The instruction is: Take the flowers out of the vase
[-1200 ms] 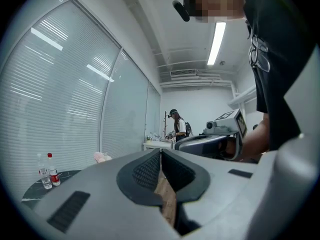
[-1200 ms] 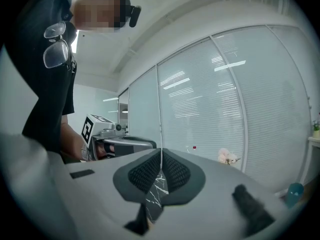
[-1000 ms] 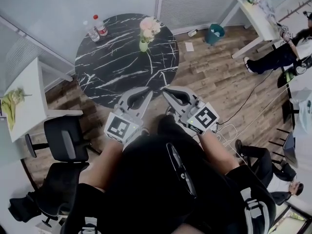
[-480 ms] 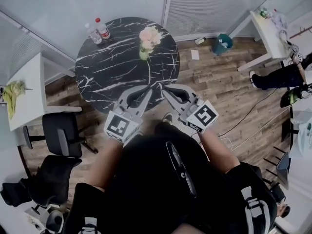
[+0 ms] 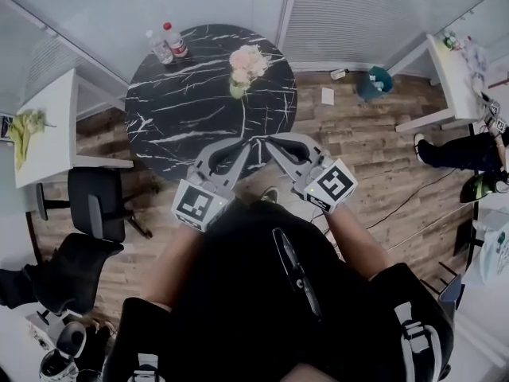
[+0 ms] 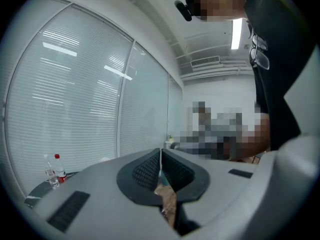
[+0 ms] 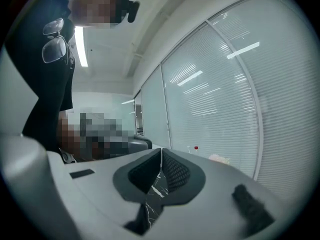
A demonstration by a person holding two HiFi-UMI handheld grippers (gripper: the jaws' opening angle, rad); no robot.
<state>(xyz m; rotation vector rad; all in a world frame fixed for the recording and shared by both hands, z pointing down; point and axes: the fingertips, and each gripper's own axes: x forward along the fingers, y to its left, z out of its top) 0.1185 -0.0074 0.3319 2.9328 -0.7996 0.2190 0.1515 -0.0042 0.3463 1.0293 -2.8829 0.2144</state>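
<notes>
The pink flowers (image 5: 246, 60) are standing in the small green vase (image 5: 235, 91) toward the far side of the round black marble table (image 5: 183, 126), well apart from both grippers. The left gripper (image 5: 241, 145) and the right gripper (image 5: 270, 141) are hovering side by side by the table's near edge, each pressing its jaws together on nothing.

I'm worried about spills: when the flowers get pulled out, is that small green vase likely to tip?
Probably: the vase looks small under much wider flowers, so likely top-heavy. It stands free on the polished-looking table, so it may slide or lift with the stems.
</notes>
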